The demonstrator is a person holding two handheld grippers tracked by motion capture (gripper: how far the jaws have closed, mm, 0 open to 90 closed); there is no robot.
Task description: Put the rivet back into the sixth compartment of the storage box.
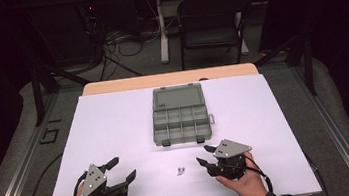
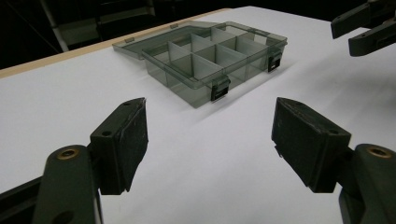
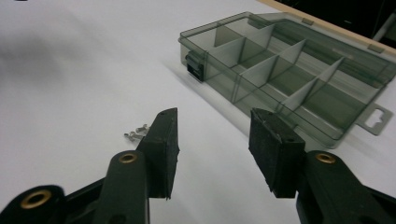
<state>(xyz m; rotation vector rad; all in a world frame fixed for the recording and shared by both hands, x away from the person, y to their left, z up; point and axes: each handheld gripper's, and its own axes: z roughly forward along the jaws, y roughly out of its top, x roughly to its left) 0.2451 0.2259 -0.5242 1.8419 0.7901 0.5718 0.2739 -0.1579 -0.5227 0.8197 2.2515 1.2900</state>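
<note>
Screws (image 1: 180, 170) loose between two wide-open, empty tools (image 1: 120, 174) (image 1: 204, 158)

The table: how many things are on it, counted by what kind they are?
Compartment box, lid open: 1
Small metal screws, lying between the two grippers: 2, as far as the right gripper view shows
Grippers held over the table, left gripper and right gripper, both open: 2
Total: 5
</note>
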